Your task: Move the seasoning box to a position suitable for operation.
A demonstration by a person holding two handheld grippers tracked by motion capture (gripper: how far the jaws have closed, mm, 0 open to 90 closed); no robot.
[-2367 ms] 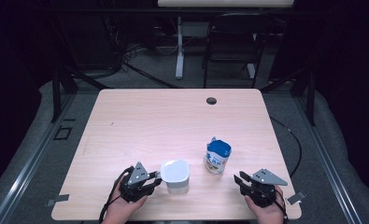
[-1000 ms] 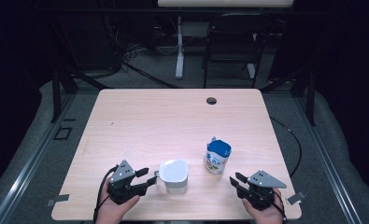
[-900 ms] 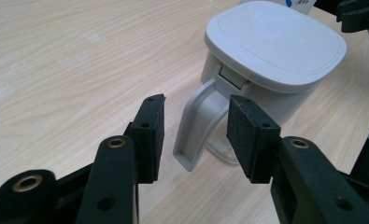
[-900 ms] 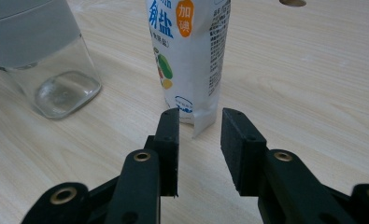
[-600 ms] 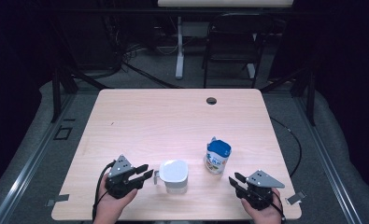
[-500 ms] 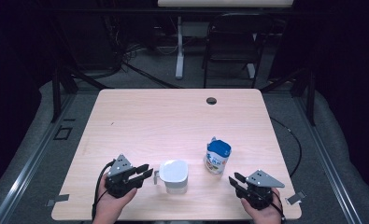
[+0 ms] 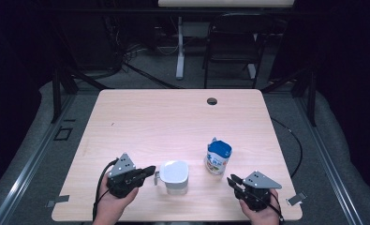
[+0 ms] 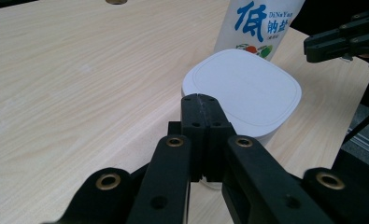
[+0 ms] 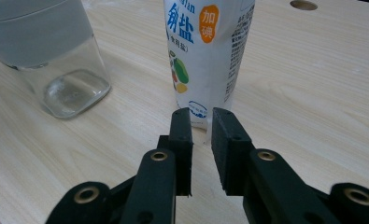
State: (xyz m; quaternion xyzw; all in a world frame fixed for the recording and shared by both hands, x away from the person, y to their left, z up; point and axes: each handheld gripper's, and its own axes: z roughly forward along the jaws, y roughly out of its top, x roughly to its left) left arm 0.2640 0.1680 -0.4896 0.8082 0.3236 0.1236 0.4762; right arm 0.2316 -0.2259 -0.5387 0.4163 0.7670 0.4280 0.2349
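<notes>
The left gripper (image 8: 202, 105), fingers pressed together, points at the white-lidded jar (image 7: 174, 176) near the bench's front edge (the salt pouch (image 7: 218, 156) stands beside it), so a push could tip it, while the right gripper (image 9: 202, 116) waits slightly apart.

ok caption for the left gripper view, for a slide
Shut left claw at the white-lidded jar, salt pouch behind, right claw at far right.

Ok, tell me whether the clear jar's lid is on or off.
On. The white lid sits flat across the top of the clear jar, which stands upright on the table.
</notes>
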